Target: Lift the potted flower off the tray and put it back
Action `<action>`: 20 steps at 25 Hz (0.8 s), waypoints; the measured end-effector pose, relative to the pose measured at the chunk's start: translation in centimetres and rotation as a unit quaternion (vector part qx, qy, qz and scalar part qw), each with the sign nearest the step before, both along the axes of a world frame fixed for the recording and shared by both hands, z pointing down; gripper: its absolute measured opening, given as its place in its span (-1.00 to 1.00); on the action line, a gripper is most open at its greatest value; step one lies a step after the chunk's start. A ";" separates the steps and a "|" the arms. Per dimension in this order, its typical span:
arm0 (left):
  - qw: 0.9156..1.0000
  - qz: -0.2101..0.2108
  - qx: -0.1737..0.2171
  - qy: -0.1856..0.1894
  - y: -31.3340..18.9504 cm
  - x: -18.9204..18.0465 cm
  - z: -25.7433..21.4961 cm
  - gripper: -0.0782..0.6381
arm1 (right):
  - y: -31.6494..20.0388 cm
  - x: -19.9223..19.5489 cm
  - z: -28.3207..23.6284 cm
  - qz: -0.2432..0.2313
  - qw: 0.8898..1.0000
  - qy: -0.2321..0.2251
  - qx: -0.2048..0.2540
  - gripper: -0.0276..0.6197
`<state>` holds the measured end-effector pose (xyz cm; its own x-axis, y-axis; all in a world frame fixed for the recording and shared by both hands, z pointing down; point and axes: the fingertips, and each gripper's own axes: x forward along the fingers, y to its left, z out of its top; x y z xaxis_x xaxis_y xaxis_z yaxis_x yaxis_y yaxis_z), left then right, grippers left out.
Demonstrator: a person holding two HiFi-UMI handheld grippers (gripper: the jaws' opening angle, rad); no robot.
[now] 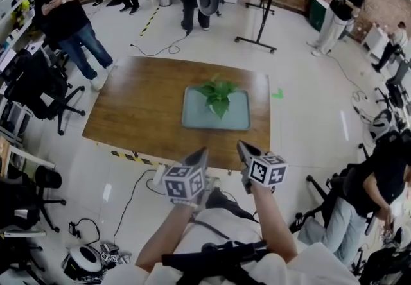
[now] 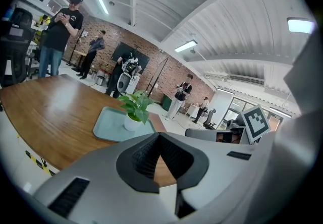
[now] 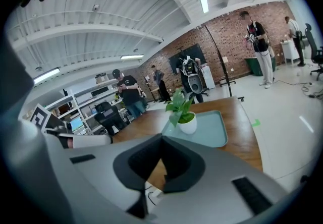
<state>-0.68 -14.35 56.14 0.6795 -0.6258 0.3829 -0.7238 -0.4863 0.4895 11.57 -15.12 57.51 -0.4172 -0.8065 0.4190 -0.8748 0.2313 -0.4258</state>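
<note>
At the near edge of the wooden table (image 1: 138, 107), the left gripper (image 1: 201, 151) and the right gripper (image 1: 243, 146) hover side by side. Each has its jaws closed together on nothing and points slightly downward toward the far side. Beyond them, well apart from both, the pale green tray (image 1: 192, 122) lies on the right half of the table, close to its right edge. The potted flower (image 1: 218, 97) stands upright on the tray, nearer the tray's far rim than its near one. The plant is small, so the load is probably light, though the round white pot (image 3: 187, 124) looks smooth and may be slippery and breakable if it is ceramic. The leaves (image 2: 137, 102) are soft, spread wider than the pot, and would bruise or tear under the pads. The sound hold is therefore judged to be low on the pot's wall, below the foliage. The jaws would first have to open wider than the pot, and the pot should be kept upright throughout.
</note>
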 end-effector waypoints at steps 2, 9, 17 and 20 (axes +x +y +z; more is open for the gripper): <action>1.000 0.002 0.004 0.001 -0.2 0.2 -0.2 -0.79 | -0.2 0.1 -0.1 0.000 1.000 0.004 0.002 -0.92; 1.000 0.008 0.006 0.001 -0.6 1.1 -0.6 -0.79 | -0.5 1.0 -0.4 0.007 1.000 0.003 0.000 -0.92; 1.000 0.009 0.001 -0.001 -0.7 1.5 -0.1 -0.79 | -0.5 2.2 0.2 0.017 1.000 -0.003 -0.001 -0.92; 1.000 0.009 0.000 0.000 -1.0 1.4 -0.1 -0.79 | -0.8 2.0 0.3 0.016 1.000 -0.003 -0.004 -0.92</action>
<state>0.76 -15.40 56.09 0.6908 -0.6138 0.3821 -0.7147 -0.4998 0.4893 13.57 -15.93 57.79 -0.3939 -0.8161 0.4229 -0.8789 0.1997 -0.4332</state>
